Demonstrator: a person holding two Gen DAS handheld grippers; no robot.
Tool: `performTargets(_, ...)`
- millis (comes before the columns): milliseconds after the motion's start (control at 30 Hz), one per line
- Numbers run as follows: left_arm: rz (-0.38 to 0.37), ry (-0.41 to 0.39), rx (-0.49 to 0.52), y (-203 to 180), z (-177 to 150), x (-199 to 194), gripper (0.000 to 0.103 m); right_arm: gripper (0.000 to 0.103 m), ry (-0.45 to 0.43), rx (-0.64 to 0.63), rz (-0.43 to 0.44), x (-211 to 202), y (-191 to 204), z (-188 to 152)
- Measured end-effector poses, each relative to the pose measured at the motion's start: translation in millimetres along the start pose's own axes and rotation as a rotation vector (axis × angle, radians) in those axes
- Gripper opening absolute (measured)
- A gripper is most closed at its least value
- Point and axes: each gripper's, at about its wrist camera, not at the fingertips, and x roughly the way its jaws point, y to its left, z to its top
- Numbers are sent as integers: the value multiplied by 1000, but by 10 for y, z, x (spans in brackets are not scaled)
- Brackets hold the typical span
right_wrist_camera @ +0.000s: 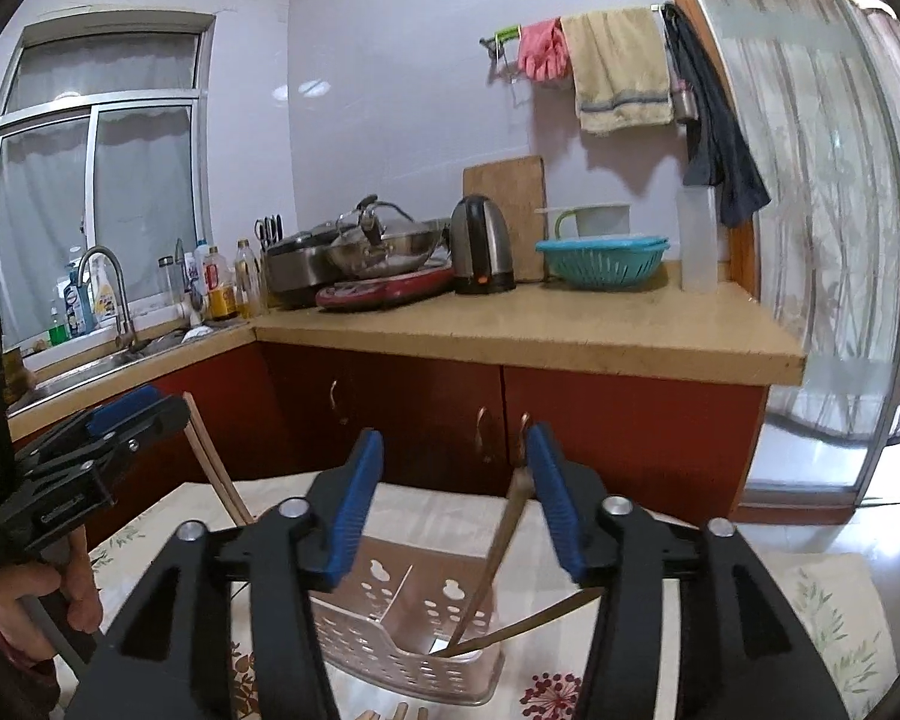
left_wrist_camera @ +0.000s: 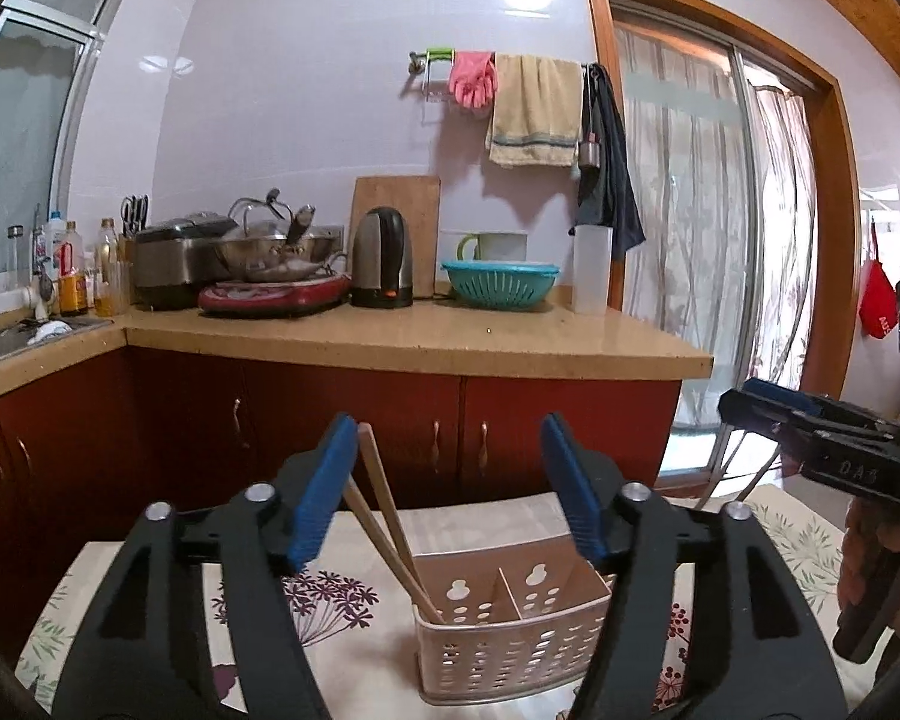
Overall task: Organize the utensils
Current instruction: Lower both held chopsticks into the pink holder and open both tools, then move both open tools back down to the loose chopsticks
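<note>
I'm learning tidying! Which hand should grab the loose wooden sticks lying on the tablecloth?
Probably the right. The loose sticks lie at the bottom edge of its view, just beneath the open right gripper; the left view shows none loose.

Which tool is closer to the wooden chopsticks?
Left. The left tool has the wooden chopsticks leaning beside its open finger. The right tool is over the holder's other compartment, beside the metal utensils.
</note>
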Motion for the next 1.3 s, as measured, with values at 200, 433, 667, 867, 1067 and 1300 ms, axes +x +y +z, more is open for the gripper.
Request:
performTargets(200, 16, -32, 2, -17, 35, -342, 73, 59, -62, -51, -38, -375, 95, 35)
performTargets(433, 52, 5, 7, -29, -273, -757, 74, 59, -35, -36, -62, -811, 133, -356)
performTargets(667, 88, 115, -22, -27, -880, -1027, 74, 59, 59, -12, -93, -1093, 130, -1164)
performTargets(867, 123, 186, -18, -101, -1404, -1273, 74, 49, 152, -3, -99, -1207, 122, -1824)
performTargets(1067, 123, 258, -32, -147, -1802, -1441, 72, 40, 209, 15, -49, -1278, 164, -2229)
performTargets(1300, 89, 312, -36, -258, -2143, -1532, 63, 29, 254, -15, -2, -1245, 306, -2499)
